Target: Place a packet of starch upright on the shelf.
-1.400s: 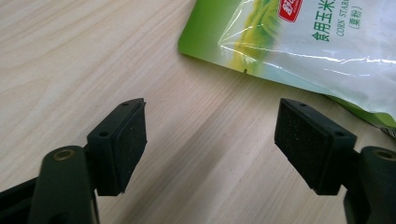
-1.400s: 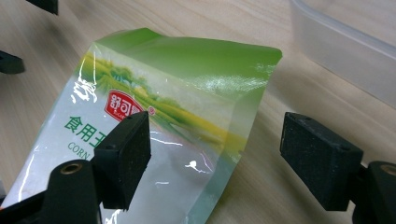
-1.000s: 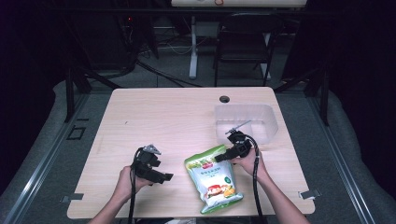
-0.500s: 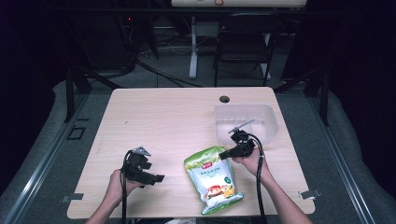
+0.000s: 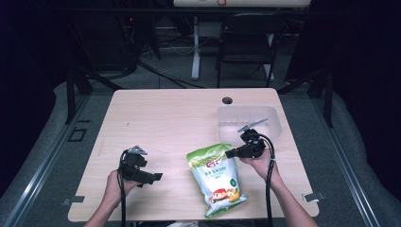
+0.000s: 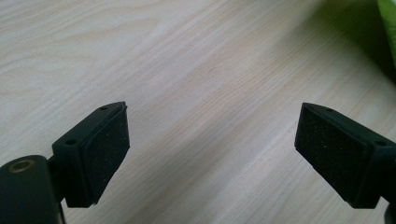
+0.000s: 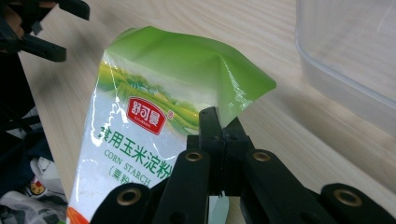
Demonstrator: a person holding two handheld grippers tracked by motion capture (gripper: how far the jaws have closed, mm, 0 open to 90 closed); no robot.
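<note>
A green and white corn starch bag (image 5: 215,177) lies flat near the table's front edge, right of centre. My right gripper (image 5: 228,153) is at its upper right corner, shut on the bag's edge. In the right gripper view the jaws (image 7: 219,126) are pressed together on the bag (image 7: 154,107), whose top edge is crumpled upward. My left gripper (image 5: 158,177) is held low at the front left, pointing toward the bag and apart from it. Its jaws (image 6: 212,140) stand wide open over bare wood, and a green sliver of the bag (image 6: 388,18) shows at the top right.
A clear plastic tub (image 5: 222,124) sits at the back right, just beyond my right gripper, and its wall (image 7: 345,51) is close by in the right gripper view. A round cable hole (image 5: 227,100) lies near the table's far edge. A chair stands behind the table.
My left gripper has drawn back a little to the left, away from the bag. My right gripper, still shut on the bag, has shifted slightly right.
</note>
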